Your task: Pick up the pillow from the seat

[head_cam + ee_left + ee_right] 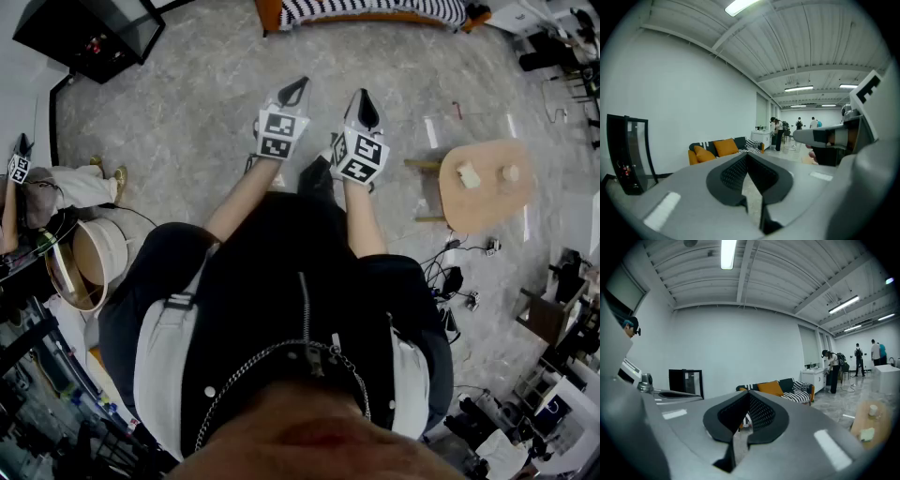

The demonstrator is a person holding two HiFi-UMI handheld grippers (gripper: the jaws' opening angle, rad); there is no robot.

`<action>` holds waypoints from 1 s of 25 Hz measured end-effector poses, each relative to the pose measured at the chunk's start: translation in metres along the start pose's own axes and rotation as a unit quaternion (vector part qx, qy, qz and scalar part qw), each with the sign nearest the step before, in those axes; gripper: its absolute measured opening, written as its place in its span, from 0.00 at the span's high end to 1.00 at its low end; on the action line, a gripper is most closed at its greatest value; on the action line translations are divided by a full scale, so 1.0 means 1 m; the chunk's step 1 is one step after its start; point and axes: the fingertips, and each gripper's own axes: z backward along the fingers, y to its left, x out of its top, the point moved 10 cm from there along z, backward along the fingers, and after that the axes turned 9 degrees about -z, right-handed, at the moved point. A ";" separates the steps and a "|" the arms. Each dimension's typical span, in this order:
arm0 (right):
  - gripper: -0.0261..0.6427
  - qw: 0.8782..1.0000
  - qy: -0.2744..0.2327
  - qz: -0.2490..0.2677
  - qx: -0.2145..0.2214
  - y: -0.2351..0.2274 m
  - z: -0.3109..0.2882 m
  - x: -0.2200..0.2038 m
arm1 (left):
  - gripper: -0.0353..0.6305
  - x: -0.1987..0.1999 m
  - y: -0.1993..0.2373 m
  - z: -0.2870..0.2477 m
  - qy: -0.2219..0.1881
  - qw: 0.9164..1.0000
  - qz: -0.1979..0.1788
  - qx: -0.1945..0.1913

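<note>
1. Now the left hand-held gripper (298, 86) has its jaws pressed together on nothing, and the right hand-held gripper (364, 98) is likewise closed and empty.
2. Both are held out side by side, close together, over the grey floor (187, 112).
3. Well ahead, an orange pillow (725, 147) leans on the seat of the sofa (692, 158) against the white wall, near a striped cover (753, 144).
4. Off to the right stands a small wooden worktop (487, 202).

Probably a lab hall: bare white walls (740, 343), sofa (790, 389), floor cables (439, 274).
</note>
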 end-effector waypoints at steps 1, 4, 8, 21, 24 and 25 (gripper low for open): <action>0.96 1.000 0.000 0.000 0.000 -0.001 -0.001 0.000 | 0.93 0.000 0.000 -0.001 0.000 1.000 0.000 0.000; 0.96 1.000 -0.005 -0.009 0.006 -0.003 -0.001 0.001 | 0.93 0.001 -0.001 -0.003 0.001 1.000 0.000 -0.001; 0.96 1.000 -0.006 -0.028 0.009 -0.007 0.000 -0.001 | 0.93 0.002 -0.003 -0.003 0.003 1.000 0.002 -0.003; 0.96 0.998 0.016 -0.047 0.027 -0.017 -0.031 -0.013 | 0.93 -0.008 0.008 -0.030 0.016 1.000 0.004 0.002; 0.96 0.998 0.025 -0.048 0.028 -0.023 -0.045 -0.012 | 0.93 -0.009 0.015 -0.044 0.022 1.000 0.014 0.007; 0.96 0.998 0.028 -0.050 0.028 -0.027 -0.050 -0.010 | 0.93 -0.009 0.016 -0.050 0.025 1.000 0.016 0.007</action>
